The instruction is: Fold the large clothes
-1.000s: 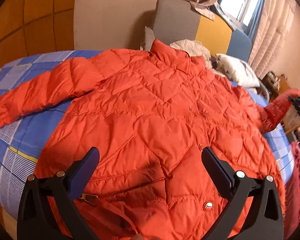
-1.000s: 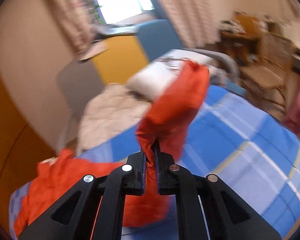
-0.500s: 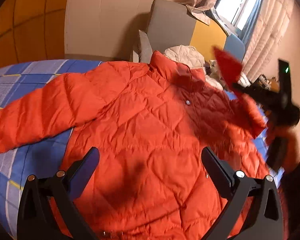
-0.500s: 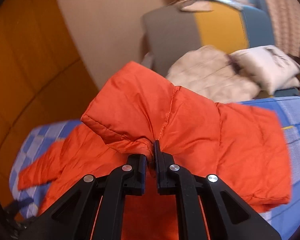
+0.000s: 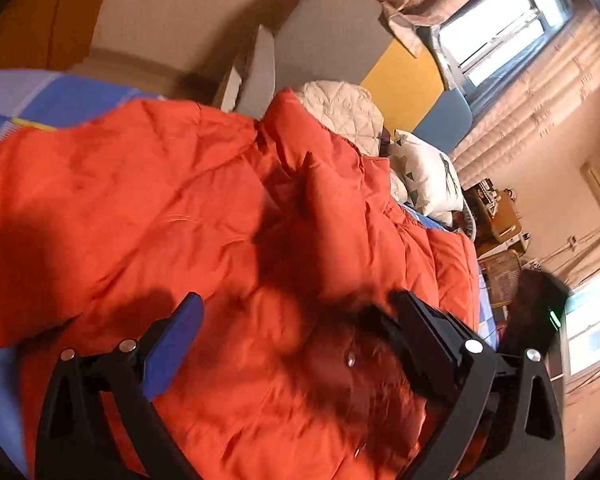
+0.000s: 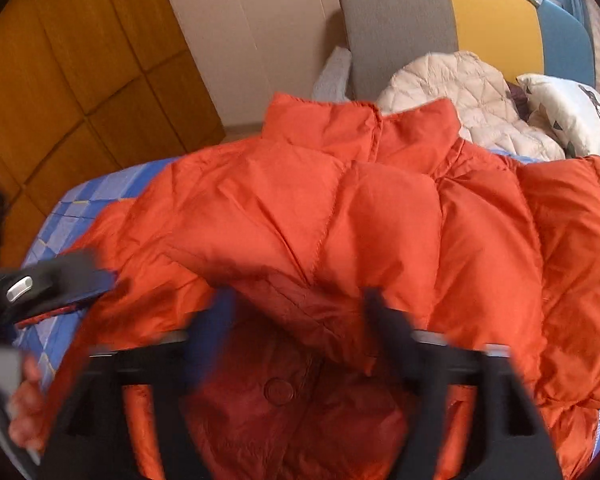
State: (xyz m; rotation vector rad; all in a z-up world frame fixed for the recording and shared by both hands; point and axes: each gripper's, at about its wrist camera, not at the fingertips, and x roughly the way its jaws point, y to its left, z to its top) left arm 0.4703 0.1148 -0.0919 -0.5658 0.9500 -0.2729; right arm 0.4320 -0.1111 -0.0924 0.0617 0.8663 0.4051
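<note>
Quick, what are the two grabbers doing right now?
Left gripper: jaws wide but closing a little, nothing held, above the orange jacket.
Right gripper: jaws opening, sleeve fold lies loose on the jacket.

One puffy orange quilted jacket (image 6: pixel 380 216) lies on one bed with a blue checked sheet (image 6: pixel 84 204). One cream quilted garment (image 6: pixel 460 88) sits beside one white printed pillow (image 6: pixel 572 116). Two black two-finger claws appear: the left claw (image 5: pixel 296 320) and the right claw (image 6: pixel 296 312). One headboard has three panels: grey, yellow, blue.
</note>
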